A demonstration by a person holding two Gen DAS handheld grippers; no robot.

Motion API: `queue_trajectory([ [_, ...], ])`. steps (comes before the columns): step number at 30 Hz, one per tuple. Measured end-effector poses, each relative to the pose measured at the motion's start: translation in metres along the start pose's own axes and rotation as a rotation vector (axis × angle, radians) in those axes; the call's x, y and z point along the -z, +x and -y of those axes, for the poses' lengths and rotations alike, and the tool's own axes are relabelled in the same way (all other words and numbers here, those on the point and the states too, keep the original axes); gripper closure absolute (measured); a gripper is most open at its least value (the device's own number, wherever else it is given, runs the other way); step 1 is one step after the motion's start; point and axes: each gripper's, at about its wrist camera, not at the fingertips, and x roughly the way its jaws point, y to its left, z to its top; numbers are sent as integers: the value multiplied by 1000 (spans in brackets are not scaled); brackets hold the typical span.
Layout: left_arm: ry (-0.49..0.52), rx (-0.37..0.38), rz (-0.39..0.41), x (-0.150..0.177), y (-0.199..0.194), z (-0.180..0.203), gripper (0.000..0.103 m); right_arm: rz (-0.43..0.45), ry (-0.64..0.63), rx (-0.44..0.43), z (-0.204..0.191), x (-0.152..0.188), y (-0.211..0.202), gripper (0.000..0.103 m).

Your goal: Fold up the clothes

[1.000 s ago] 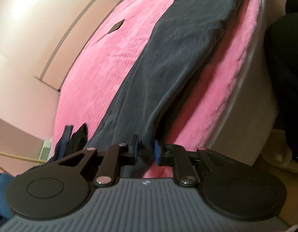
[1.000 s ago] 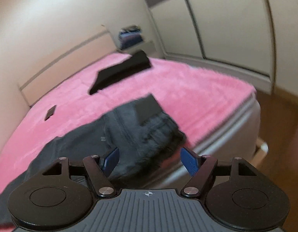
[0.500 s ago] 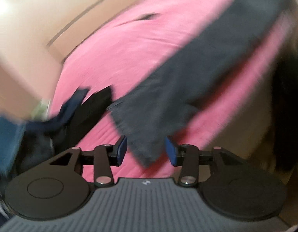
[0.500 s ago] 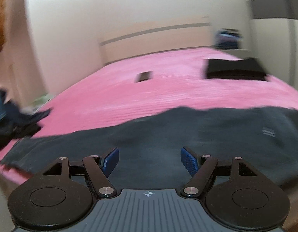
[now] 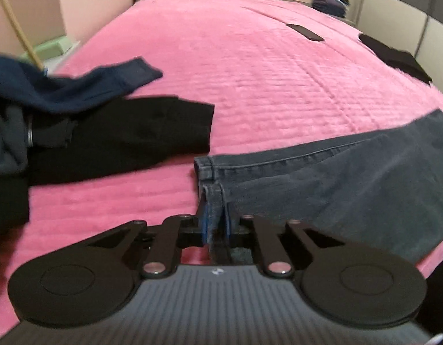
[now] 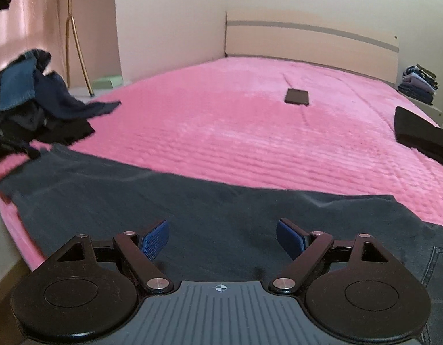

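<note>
Dark grey jeans point(image 5: 350, 184) lie stretched along the near edge of a bed point(image 5: 250, 66) covered in pink. The left gripper point(image 5: 215, 221) is clamped on the hem of one leg, its jaws having just closed; the denim stands pinched between the blue pads point(image 5: 203, 224) and the rest of the leg runs off to the right, out of that view. In the right wrist view the same jeans point(image 6: 192, 210) spread across the front of the bed. The right gripper point(image 6: 222, 237) hovers over them with its jaws wide apart, having just opened further, and nothing is pressed between its pads point(image 6: 155, 240). Whether the pads touch the cloth below cannot be told.

To the left of the held hem lies a black garment point(image 5: 120, 141), with a navy one point(image 5: 92, 86) partly over it; both are blurred and cut off at the left edge. From the right wrist they read as a heap point(image 6: 34, 106) at the bed's corner. A phone point(image 6: 297, 97) lies mid-bed, well apart from the jeans. A folded black item point(image 6: 416, 135) sits at the right edge, partly cut off. A stack of clothes point(image 6: 419, 83) beside the headboard point(image 6: 307, 40) is too small to make out.
</note>
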Motion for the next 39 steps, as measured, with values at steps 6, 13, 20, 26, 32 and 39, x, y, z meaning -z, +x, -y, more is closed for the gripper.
queue_trajectory([
  [6,-30,-31,138,-7,-2,-8,96,-30,26,12,11,9,3,18],
  [13,-8,-111,19,9,13,-2,79,-84,34,-10,23,11,11,18],
  [20,161,-103,84,-35,-16,47,74,-21,57,66,61,-11,2,18],
  [26,241,232,72,-85,31,137,63,-86,-50,198,120,-25,4,18],
  [32,322,513,77,-140,94,258,62,-158,159,261,197,-1,-11,18],
  [39,412,752,-19,-203,169,396,62,-199,152,307,217,49,-41,18],
])
